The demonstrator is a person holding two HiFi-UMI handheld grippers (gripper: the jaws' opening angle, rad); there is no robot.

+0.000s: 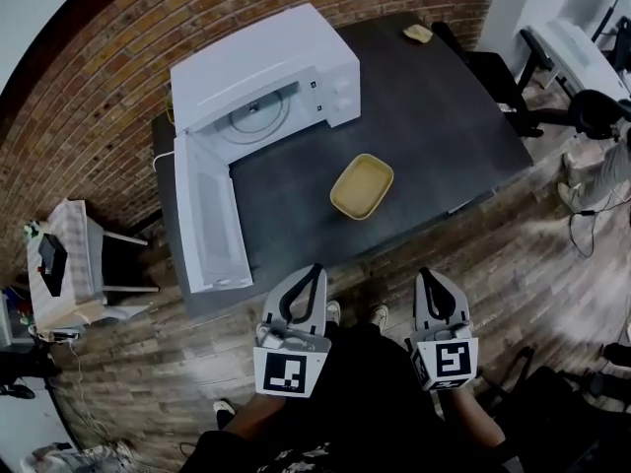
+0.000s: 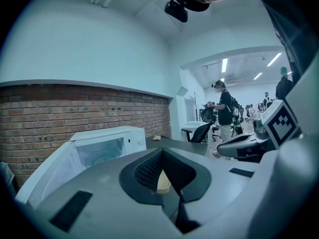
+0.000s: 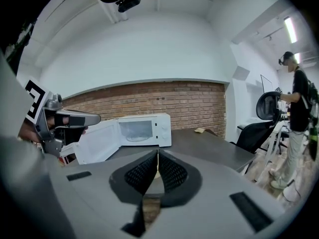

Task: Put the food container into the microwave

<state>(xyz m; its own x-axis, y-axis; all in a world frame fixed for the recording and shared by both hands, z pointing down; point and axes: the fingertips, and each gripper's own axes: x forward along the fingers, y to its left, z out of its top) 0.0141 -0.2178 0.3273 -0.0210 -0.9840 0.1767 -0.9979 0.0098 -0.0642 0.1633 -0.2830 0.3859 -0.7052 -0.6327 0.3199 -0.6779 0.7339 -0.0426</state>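
A shallow yellow food container (image 1: 361, 186) lies on the dark table (image 1: 444, 126), in front of the white microwave (image 1: 266, 72). The microwave's door (image 1: 209, 215) is swung wide open toward me, and its glass turntable shows inside. My left gripper (image 1: 315, 268) and right gripper (image 1: 425, 273) hang side by side over the floor, short of the table's near edge. Both are shut with nothing held. In the left gripper view the microwave (image 2: 102, 148) is ahead on the left, and the container (image 2: 163, 182) peeks out behind the closed jaws. The right gripper view shows the microwave (image 3: 142, 130) ahead.
A small tan object (image 1: 418, 33) lies at the table's far corner. A black office chair (image 1: 490, 71) stands to the right. A small side table (image 1: 69, 264) with clutter stands at the left on the wooden floor. A person (image 3: 298, 118) stands beyond on the right.
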